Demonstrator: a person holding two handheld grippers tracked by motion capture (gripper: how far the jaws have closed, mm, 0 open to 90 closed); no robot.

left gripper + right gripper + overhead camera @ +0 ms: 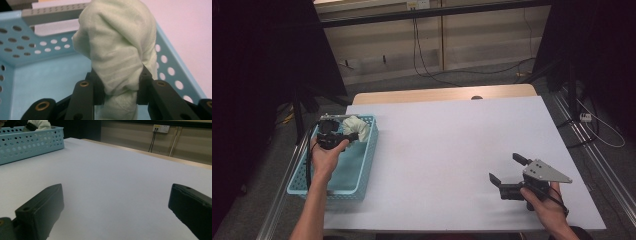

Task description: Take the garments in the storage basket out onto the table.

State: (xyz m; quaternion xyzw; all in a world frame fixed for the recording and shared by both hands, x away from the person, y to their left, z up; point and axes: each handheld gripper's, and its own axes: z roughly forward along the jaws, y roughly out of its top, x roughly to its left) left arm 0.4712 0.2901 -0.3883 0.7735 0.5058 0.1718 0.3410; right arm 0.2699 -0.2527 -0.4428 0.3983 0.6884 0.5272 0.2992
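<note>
Your left gripper [343, 136] is clamped on the white cloth [356, 126], both pads pressing into its bunched lower part, as the left gripper view shows close up [120, 90]. You hold the cloth [117, 47] over the far end of the light blue basket [362, 172], inside its perforated walls. That basket [30, 42] sits at the left edge of the table [452, 145], its near end close to the near-left corner; its outer side hangs a little past the table's left edge.

Your right gripper [508, 170] stands wide, nothing between the jaws, low over the table near the near-right corner. In the right gripper view its two black jaws frame bare white tabletop [112, 185], with the basket [27, 143] and a bit of the cloth [40, 124] far off at the upper left.

Between basket and right gripper the whole middle and far half of the table lies free, up to the wooden strip [442, 93] along the far edge. On the right, the table edge runs close beside your right hand [548, 207].

No writing or label can be read on anything here.
</note>
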